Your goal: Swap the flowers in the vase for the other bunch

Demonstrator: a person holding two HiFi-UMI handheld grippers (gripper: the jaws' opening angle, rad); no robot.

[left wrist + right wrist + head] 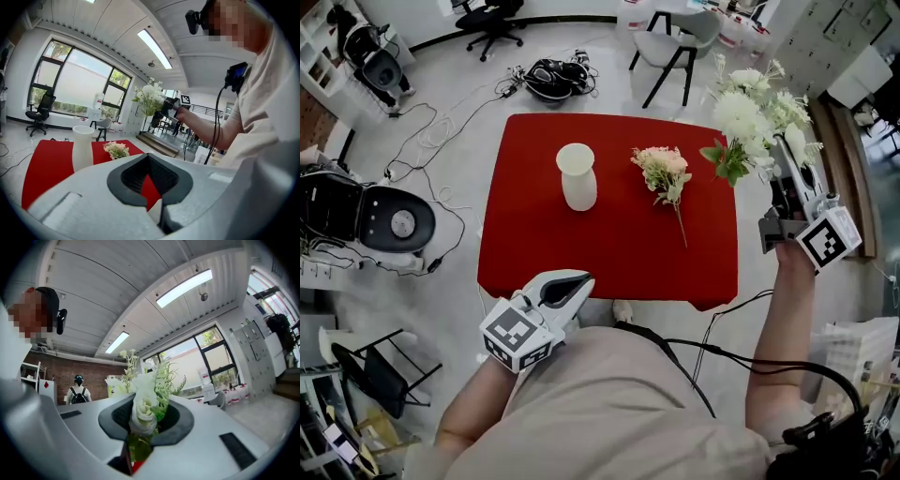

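An empty white vase [577,176] stands upright in the middle of the red table [534,244]. Right of it a pink bunch [664,172] lies flat on the cloth, its stem pointing toward me. Past the table's right edge my right gripper [781,148] is shut on the stems of a white bunch [750,120], held up in the air; the white bunch's blooms [144,401] rise between the jaws. My left gripper [575,283] hovers at the table's near edge, shut and holding nothing. From the left gripper [149,157] the vase [82,149] and pink bunch [116,149] show ahead.
Cables and a black helmet-like device [551,79] lie on the floor beyond the table. A grey chair [680,39] stands at the back right and a black round machine [384,220] at the left. A person with a backpack [78,392] stands far off.
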